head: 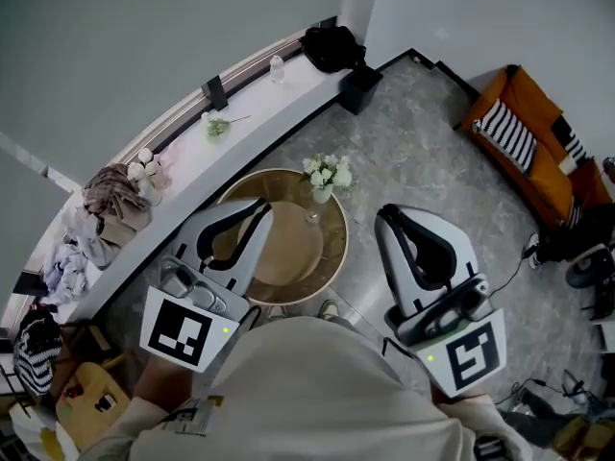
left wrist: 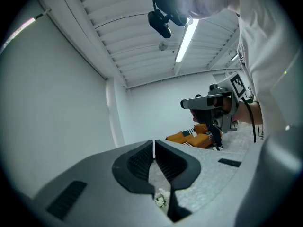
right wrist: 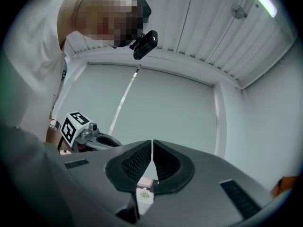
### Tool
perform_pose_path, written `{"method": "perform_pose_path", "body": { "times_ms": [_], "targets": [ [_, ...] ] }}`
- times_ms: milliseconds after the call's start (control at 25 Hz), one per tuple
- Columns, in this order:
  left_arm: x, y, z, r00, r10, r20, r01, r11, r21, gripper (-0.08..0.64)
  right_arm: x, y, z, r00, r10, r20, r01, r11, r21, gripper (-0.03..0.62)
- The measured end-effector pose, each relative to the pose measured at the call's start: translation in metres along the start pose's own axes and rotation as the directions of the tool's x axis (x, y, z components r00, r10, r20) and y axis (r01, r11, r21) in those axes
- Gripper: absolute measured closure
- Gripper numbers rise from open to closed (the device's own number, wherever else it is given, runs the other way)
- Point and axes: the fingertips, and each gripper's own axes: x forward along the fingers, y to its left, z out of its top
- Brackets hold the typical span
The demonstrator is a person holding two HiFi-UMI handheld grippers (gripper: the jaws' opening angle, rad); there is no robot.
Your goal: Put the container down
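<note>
Left gripper point(head: 261, 211) looks matt plastic, round table point(head: 329, 250) smooth wood, floor point(head: 423, 152) speckled stone.

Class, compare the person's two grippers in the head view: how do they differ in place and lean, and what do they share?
The left gripper hangs over the round table; the right gripper hangs over the grey floor. The left gripper leans rightward in the picture, the right gripper leftward, so their tips converge. Both are shut with nothing between the jaws.
</note>
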Motion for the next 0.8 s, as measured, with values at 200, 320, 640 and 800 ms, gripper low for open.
{"method": "perform_pose_path", "body": {
  "times_ms": [200, 320, 640, 800],
  "targets": [
    [0.002, -0.004, -0.024, 0.999, -0.014, -0.05, 0.014, 1.0, 0.014, 0.538, 0.003, 0.004, -0.026, 0.997, 0.017, -0.072, -0.015, 1.0, 0.028, 0.575],
    [0.004, -0.004, -0.037, 0.997, -0.025, -0.067, 0.025, 1.0, 0.01, 0.538, 0.006, 0.011, -0.041, 0.993, 0.048, -0.107, -0.045, 0.999, 0.03, 0.575],
    [0.009, -0.007, -0.048, 0.996, -0.038, -0.083, 0.041, 0.999, 0.032, 0.538, 0.008, 0.013, -0.065, 0.988, 0.04, -0.148, -0.031, 0.997, 0.067, 0.575],
    [0.008, -0.008, -0.049, 0.994, -0.042, -0.097, 0.049, 0.997, 0.065, 0.538, 0.008, 0.009, -0.063, 0.99, 0.022, -0.141, -0.012, 0.997, 0.07, 0.575]
  ]
}}
